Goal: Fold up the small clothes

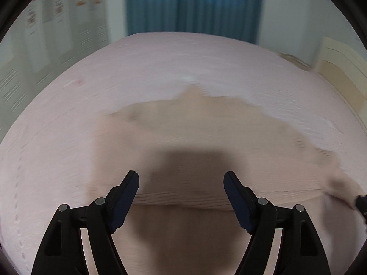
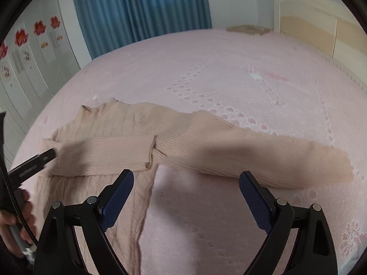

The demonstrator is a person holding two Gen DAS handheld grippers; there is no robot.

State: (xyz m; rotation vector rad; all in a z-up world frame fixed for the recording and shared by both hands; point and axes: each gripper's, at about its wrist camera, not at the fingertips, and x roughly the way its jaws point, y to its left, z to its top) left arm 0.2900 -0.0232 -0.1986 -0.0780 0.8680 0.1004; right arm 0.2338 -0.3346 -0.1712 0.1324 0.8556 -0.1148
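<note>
A beige ribbed sweater [image 2: 128, 123] lies flat on the pink bedspread [image 2: 229, 73], collar toward the far side. Its left sleeve [image 2: 103, 155] is folded across the body; its right sleeve [image 2: 263, 158] stretches out to the right. My right gripper [image 2: 186, 174] hovers open over the sweater's right edge with nothing between its pads. In the blurred left wrist view, my left gripper [image 1: 181, 176] stands open just above the sweater [image 1: 183, 126], fingers on either side of the folded sleeve's band and holding nothing. Its tip [image 2: 49, 154] shows at the sweater's left shoulder.
A person's hand [image 2: 13, 217] grips the left tool's handle at the lower left. Behind the bed hang blue curtains [image 2: 142, 9]. White wardrobe doors with red flower stickers [image 2: 21, 37] stand on the left, and a cream headboard [image 2: 321, 23] on the right.
</note>
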